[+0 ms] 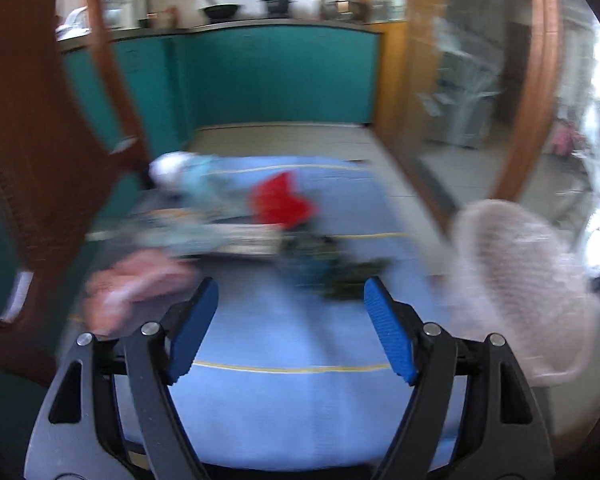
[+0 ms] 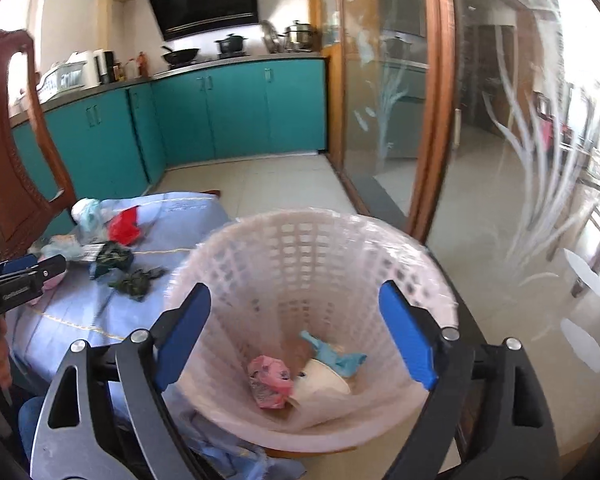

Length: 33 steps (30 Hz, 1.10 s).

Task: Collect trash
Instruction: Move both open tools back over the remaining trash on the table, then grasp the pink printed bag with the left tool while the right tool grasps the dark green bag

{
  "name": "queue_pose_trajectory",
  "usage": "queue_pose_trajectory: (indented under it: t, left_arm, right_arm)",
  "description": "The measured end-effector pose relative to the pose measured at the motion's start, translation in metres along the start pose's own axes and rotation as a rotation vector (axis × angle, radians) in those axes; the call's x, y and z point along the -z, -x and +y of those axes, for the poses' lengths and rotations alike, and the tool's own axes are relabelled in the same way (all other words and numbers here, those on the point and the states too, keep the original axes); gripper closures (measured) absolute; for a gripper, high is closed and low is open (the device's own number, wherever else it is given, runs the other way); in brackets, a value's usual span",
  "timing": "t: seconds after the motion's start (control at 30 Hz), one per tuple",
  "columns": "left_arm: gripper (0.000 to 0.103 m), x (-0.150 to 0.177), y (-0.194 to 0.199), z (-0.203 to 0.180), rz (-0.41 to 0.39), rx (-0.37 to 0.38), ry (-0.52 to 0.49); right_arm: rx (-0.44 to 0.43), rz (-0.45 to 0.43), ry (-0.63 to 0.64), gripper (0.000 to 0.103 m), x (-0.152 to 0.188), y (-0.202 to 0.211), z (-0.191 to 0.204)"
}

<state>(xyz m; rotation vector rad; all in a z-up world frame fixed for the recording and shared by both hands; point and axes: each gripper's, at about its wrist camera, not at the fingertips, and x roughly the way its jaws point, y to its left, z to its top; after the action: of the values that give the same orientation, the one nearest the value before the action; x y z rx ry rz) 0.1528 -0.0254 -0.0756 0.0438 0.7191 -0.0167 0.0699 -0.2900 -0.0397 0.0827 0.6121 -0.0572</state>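
The left wrist view is blurred. My left gripper point(image 1: 291, 292) stands open over the blue tablecloth point(image 1: 300, 400), nothing between its fingers. Ahead of it lie a pink scrap point(image 1: 136, 284), a dark green wrapper point(image 1: 348, 284), a red wrapper point(image 1: 282, 200) and a white and pale blue bag point(image 1: 180, 172). My right gripper point(image 2: 295, 292) is open above the pink mesh basket point(image 2: 300, 240), empty. Inside the basket rest a pink wrapper point(image 2: 270, 380), a white cup point(image 2: 324, 382) and a blue scrap point(image 2: 336, 358). The left gripper point(image 2: 48, 266) shows at the left edge.
A carved wooden chair point(image 2: 8, 140) stands at the table's far left. Teal kitchen cabinets point(image 2: 236, 112) line the back. A glass sliding door with a wooden frame point(image 2: 436, 120) runs along the right. The basket point(image 1: 516, 288) sits at the table's right edge.
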Motion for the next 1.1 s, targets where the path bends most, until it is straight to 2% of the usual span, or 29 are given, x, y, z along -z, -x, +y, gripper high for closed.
queue_pose_trajectory:
  t: [0.07,0.13,0.23,0.3,0.37,0.47,0.6,0.73,0.8,0.83,0.87,0.97,1.1]
  left_arm:
    - [0.027,0.0,-0.019,0.041,0.024,-0.101,0.016]
    - [0.027,0.0,-0.034,0.066,0.065,-0.133,0.026]
    - [0.027,0.002,-0.062,0.092,0.157,-0.172,-0.011]
    - [0.027,0.002,-0.074,0.103,0.179,-0.195,-0.024]
    - [0.026,0.004,-0.077,0.107,0.188,-0.181,-0.005]
    - [0.025,0.008,-0.082,0.113,0.195,-0.12,0.029]
    - [0.025,0.009,-0.086,0.111,0.194,-0.109,-0.011]
    - [0.025,0.012,-0.088,0.109,0.197,-0.062,-0.018]
    - [0.039,0.013,-0.09,0.107,0.199,-0.085,-0.044]
    - [0.043,0.014,-0.092,0.107,0.198,-0.101,-0.054]
    - [0.054,0.014,-0.092,0.107,0.199,-0.113,-0.06]
    - [0.076,0.016,-0.088,0.112,0.197,-0.116,-0.047]
    - [0.088,0.022,-0.085,0.112,0.198,-0.12,-0.061]
  right_arm:
    - [-0.03,-0.001,0.03,0.018,-0.004,-0.003,0.016]
    - [-0.078,0.002,0.062,0.018,-0.009,-0.008,0.037]
    - [-0.167,0.013,0.078,0.018,-0.022,-0.025,0.068]
    - [-0.222,0.032,0.088,0.018,-0.032,-0.044,0.095]
    - [-0.284,0.076,0.092,0.018,-0.038,-0.067,0.121]
    - [-0.353,0.169,0.1,0.018,-0.042,-0.113,0.164]
    - [-0.325,0.273,0.114,0.018,-0.036,-0.17,0.206]
    - [-0.314,0.36,0.096,0.019,-0.025,-0.203,0.22]
    - [-0.315,0.372,0.096,0.022,-0.02,-0.206,0.222]
    - [-0.315,0.376,0.099,0.031,-0.017,-0.206,0.222]
    - [-0.32,0.38,0.099,0.038,-0.015,-0.204,0.222]
    - [-0.329,0.369,0.103,0.041,-0.011,-0.196,0.22]
    - [-0.329,0.35,0.113,0.041,-0.007,-0.18,0.216]
